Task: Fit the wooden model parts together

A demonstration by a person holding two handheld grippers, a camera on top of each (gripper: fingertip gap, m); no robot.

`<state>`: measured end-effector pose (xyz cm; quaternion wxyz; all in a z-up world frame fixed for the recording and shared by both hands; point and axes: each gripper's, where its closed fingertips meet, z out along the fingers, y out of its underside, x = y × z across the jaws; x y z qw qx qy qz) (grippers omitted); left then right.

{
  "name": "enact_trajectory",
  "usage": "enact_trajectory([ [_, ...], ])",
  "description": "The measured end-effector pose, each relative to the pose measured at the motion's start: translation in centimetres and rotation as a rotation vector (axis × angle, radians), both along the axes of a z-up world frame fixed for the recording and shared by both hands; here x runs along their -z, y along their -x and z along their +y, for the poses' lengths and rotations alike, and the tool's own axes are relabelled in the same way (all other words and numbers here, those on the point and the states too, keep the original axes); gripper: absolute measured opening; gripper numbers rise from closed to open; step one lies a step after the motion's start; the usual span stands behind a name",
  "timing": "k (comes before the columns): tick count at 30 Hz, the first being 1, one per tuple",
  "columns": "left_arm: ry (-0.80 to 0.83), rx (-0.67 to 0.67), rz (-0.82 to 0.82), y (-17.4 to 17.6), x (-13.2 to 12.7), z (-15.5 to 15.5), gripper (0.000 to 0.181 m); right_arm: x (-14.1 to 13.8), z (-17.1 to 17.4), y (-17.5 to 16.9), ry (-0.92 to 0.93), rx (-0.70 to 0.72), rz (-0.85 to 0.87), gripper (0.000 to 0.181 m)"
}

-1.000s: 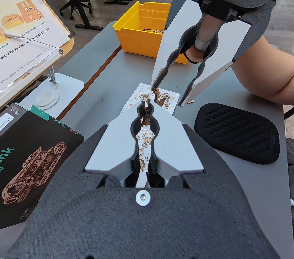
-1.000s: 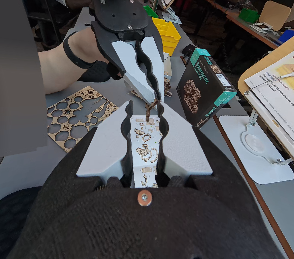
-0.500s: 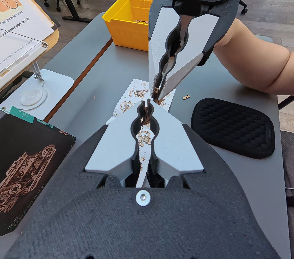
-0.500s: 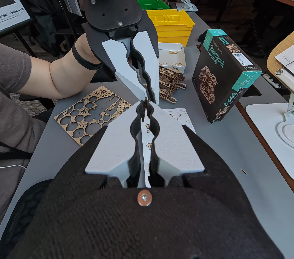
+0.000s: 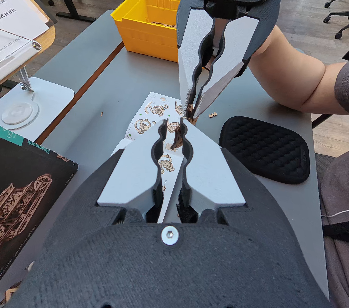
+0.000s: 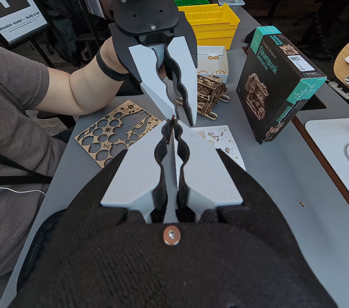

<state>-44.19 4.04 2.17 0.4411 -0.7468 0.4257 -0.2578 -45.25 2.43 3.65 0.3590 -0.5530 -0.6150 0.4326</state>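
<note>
A small dark wooden part (image 5: 177, 138) hangs between my two grippers above the instruction sheet (image 5: 151, 112). My right gripper (image 6: 171, 123) is shut on the part's upper end (image 6: 172, 129); in the left wrist view it (image 5: 190, 109) comes down from above with its tips pinched on the wood. My left gripper (image 5: 173, 122) is open, with a narrow gap between its fingers. The part's lower end lies against the right-hand finger (image 5: 198, 157). In the right wrist view the left gripper (image 6: 182, 119) points down at my tips, its jaws apart.
A yellow bin (image 5: 143, 34) stands at the far end of the table, a black pad (image 5: 264, 149) at the right. A kit box (image 6: 273, 81), a partly built wooden model (image 6: 209, 91), a punched-out plywood sheet (image 6: 117, 132) and a loose chip (image 5: 212, 115) lie around. My two grippers' fingertips are within a few centimetres of each other. The partly built wooden model (image 6: 209, 91) is about equally far from each gripper, around 25 centimetres.
The right gripper closed on the part's upper end, and has since stayed shut. The left gripper, shut on the part before, has now opened slightly.
</note>
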Motion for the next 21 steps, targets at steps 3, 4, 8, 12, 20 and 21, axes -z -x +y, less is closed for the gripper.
enact_trajectory([
  [3, 0.000, 0.004, 0.000, 0.1, 0.1, 0.0, 0.015, 0.0, -0.1, 0.0, 0.030, -0.010, 0.000, 0.001],
  [4, 0.002, 0.005, -0.001, 0.1, 0.1, 0.0, 0.015, 0.0, -0.1, 0.0, 0.033, -0.011, 0.001, 0.001],
  [8, 0.002, 0.041, -0.007, -0.2, 0.0, -0.4, 0.000, 0.0, 0.0, 0.1, 0.030, 0.003, 0.005, 0.001],
  [12, -0.026, 0.033, -0.019, -0.2, -0.6, -0.3, 0.000, -0.7, 0.1, 0.1, 0.001, -0.009, 0.059, 0.002],
  [20, 0.008, -0.011, -0.131, 1.1, -2.3, 0.1, 0.000, -1.6, 1.2, -0.4, -0.089, 0.031, 0.118, 0.019],
  [21, 0.013, -0.014, -0.143, 1.2, -2.5, 0.1, 0.000, -1.3, 1.4, -0.4, -0.090, 0.029, 0.110, 0.019],
])
